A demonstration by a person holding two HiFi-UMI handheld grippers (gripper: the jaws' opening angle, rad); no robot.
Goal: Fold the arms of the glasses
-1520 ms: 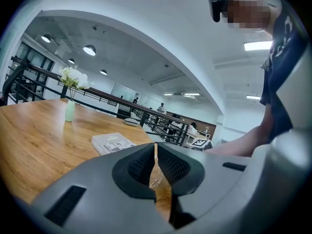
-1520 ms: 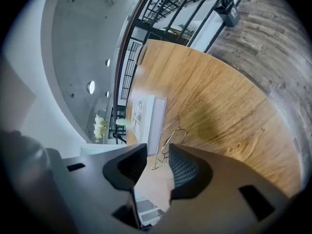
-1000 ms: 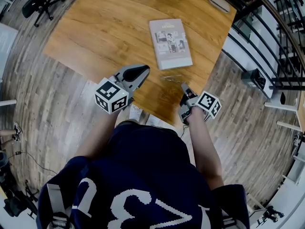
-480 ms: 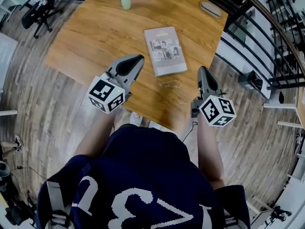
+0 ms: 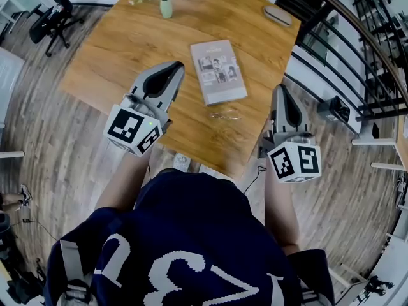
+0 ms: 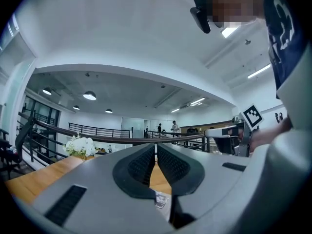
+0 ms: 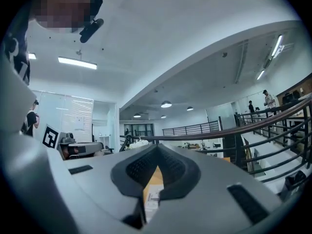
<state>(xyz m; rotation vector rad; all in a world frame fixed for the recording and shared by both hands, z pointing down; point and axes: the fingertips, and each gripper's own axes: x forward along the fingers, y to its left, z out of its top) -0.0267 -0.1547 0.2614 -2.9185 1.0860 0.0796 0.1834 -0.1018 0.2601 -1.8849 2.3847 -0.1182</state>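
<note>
The thin wire-framed glasses (image 5: 223, 114) lie on the wooden table (image 5: 121, 50), near its front edge and just below a book. Both grippers are raised above the table and hold nothing. My left gripper (image 5: 175, 69) hovers left of the glasses, its jaws together; in the left gripper view (image 6: 156, 146) the tips meet. My right gripper (image 5: 279, 89) hangs right of the glasses, past the table's right edge, jaws shut; the right gripper view (image 7: 157, 147) shows them closed with only a table strip beyond.
A grey book (image 5: 218, 71) lies mid-table. A small vase of white flowers (image 5: 164, 4) stands at the far edge, a dark oval case (image 5: 278, 16) at the far right corner. A black railing (image 5: 344, 50) runs right of the table; an office chair (image 5: 54, 8) stands far left.
Both grippers rose away from the table. The right one left the spot beside the glasses and rolled, so its marker cube faces up. The glasses stay on the table.
</note>
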